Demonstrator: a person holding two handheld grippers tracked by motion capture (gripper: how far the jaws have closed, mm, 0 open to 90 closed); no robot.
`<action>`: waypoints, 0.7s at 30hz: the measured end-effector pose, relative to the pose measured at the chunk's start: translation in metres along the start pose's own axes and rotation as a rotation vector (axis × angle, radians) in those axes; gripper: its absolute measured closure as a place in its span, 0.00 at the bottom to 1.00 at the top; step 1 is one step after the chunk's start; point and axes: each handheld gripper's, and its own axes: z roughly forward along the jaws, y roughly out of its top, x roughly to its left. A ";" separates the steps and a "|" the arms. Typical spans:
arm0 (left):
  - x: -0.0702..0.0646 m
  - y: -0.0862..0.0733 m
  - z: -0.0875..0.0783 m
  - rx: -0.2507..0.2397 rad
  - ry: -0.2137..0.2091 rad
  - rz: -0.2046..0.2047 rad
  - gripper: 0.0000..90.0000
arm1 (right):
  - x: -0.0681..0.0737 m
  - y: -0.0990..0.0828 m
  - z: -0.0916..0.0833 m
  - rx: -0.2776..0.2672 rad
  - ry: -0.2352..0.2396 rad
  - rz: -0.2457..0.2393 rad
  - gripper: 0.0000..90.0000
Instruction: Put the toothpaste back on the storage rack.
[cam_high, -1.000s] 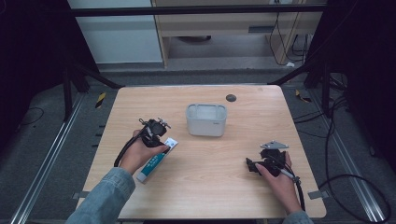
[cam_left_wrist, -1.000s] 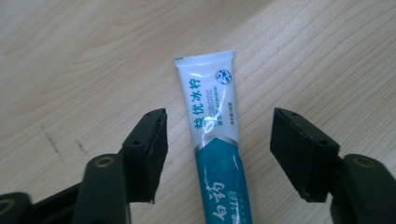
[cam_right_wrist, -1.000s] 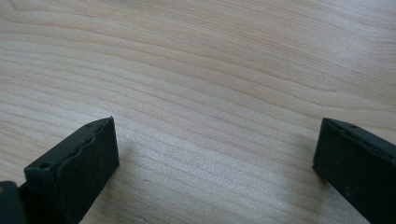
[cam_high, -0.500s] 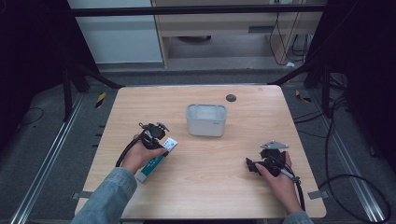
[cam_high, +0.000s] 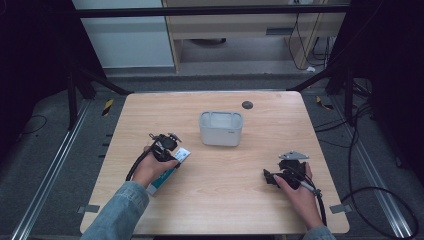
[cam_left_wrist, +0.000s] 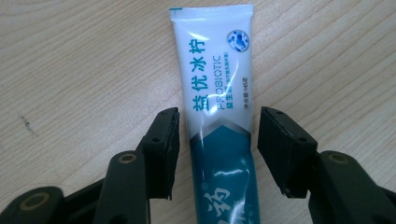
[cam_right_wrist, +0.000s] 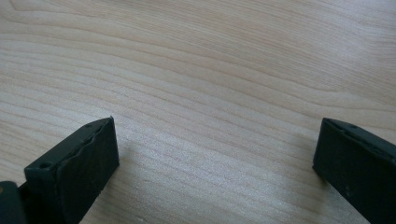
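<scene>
High view: toothpaste tube (cam_high: 170, 167) lies lower left on the table (cam_high: 235, 200), left gripper (cam_high: 169, 145) over it, right gripper (cam_high: 272, 177) idle lower right. Left gripper view: jaws have just been closing, straddling the tube's middle, gaps both sides; soft, light, slick, so best pinched mid-body. Right gripper view: jaws wide, empty.

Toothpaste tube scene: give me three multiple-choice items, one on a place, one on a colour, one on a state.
1. Where does the tube lie from the bin, in the high view?
A. inside it
B. left of it, nearer the person
C. behind it

2. What colours is the tube?
A. white and teal
B. red and yellow
C. all black

3. How does the left gripper stand to the tube?
A. jaws astride it, small gaps either side
B. holding it up in the air
C. far off

Key: B, the tube lies under the left hand; A, white top and teal lower part; A, the jaws have just been closing, pads not yet pressing.
</scene>
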 end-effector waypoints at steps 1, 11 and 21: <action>-0.001 0.000 0.001 -0.002 0.000 -0.004 0.54 | 0.000 0.000 0.000 -0.001 0.001 0.002 0.00; -0.001 -0.003 0.004 0.008 0.001 -0.003 0.60 | 0.000 0.000 0.000 -0.001 0.001 0.002 0.00; -0.004 -0.003 0.005 0.012 0.016 0.015 0.63 | 0.000 0.000 0.000 -0.001 0.001 0.002 0.00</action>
